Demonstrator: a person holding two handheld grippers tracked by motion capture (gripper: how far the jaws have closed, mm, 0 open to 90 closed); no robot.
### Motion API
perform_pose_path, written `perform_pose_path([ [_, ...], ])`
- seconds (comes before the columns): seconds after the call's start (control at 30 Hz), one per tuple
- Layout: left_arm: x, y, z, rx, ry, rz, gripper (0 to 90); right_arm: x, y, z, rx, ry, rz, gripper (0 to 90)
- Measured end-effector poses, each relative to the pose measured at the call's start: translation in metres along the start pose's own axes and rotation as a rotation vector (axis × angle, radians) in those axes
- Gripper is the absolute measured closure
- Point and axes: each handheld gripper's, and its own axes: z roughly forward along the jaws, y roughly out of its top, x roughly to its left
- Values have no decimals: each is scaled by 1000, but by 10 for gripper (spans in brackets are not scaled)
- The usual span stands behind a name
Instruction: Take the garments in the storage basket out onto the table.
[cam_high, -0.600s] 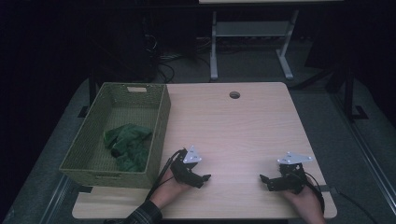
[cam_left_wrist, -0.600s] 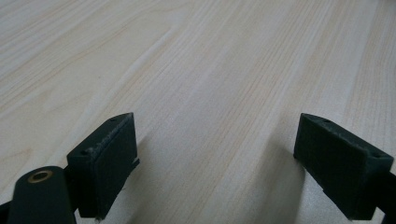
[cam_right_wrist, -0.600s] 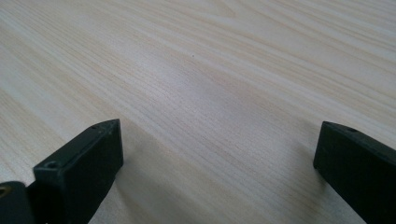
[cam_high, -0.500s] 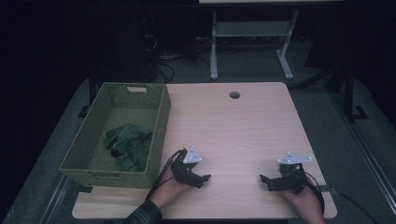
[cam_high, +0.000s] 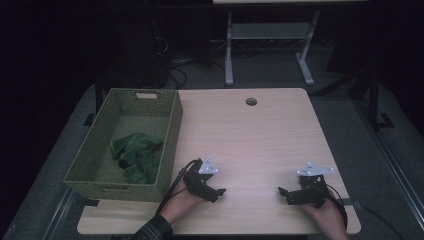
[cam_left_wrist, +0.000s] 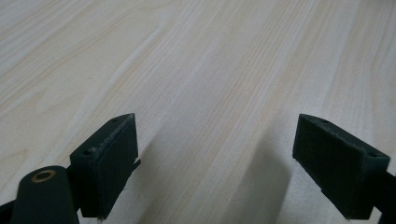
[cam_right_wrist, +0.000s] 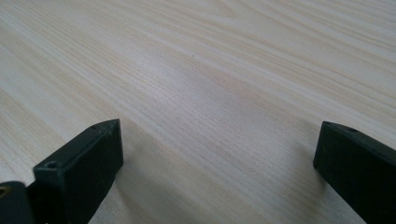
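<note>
I have both grippers resting low on the near part of the table (cam_high: 260, 135), each in one of the person's hands. The left gripper (cam_high: 218, 191) sits just right of the basket (cam_high: 172, 125), its jaws pointing toward the table's middle; in the left gripper view its two black pads (cam_left_wrist: 107, 163) stand wide apart with nothing but bare wood grain between them, so it grips nothing. The right gripper (cam_high: 284, 192) lies well apart from it, near the right front corner, its jaws pointing left toward the other one; in the right gripper view its pads (cam_right_wrist: 86, 163) are likewise spread far apart over bare wood, holding nothing. Each carries a grey three-cornered plate on top, and a dark cable trails back from each toward the table's front edge. The cloth (cam_high: 136, 155), green and crumpled, lies inside the basket toward its near right part, close against the right wall. The basket, woven and olive green, stands on the table's left side, overhanging its left edge. A small round hole (cam_high: 251, 102) sits near the far edge of the table.
</note>
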Motion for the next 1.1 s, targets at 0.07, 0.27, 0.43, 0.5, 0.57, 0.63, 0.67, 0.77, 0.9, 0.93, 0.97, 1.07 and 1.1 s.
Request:
perform_pose_path([
  [0.07, 0, 2, -2, -8, -1, -3, 135, 0, 0, 0, 0, 0, 0, 13],
  [0.27, 3, 9, -13, -20, -9, -20, 135, 0, 0, 0, 0, 0, 0, 13],
  [0.43, 4, 11, -18, -28, -8, -22, 136, 0, 0, 0, 2, 1, 4, 13],
  [0.5, 5, 13, -20, -27, -7, -21, 136, 0, 0, 0, 2, 1, 3, 13],
  [0.57, 6, 14, -23, -35, -9, -32, 136, 0, 0, 0, 2, 1, 3, 13],
  [0.63, 7, 17, -26, -40, -11, -35, 136, 0, 0, 0, 1, 0, 1, 13],
  [0.67, 8, 17, -27, -45, -10, -36, 136, 0, 0, 0, 1, 0, 2, 13],
  [0.77, 9, 20, -31, -47, -8, -42, 136, 0, 0, 0, 2, 1, 4, 13],
  [0.9, 10, 24, -35, -50, -11, -49, 136, 0, 0, 0, 2, 1, 4, 13],
  [0.93, 11, 25, -37, -48, -14, -47, 136, 0, 0, 0, 2, 2, 4, 13],
  [0.97, 11, 25, -37, -48, -14, -47, 136, 0, 0, 0, 2, 2, 4, 13],
  [1.07, 12, 28, -41, -57, -16, -53, 136, 0, 0, 0, 2, 1, 3, 13],
  [1.1, 13, 30, -43, -54, -18, -51, 136, 0, 0, 0, 2, 2, 4, 13],
])
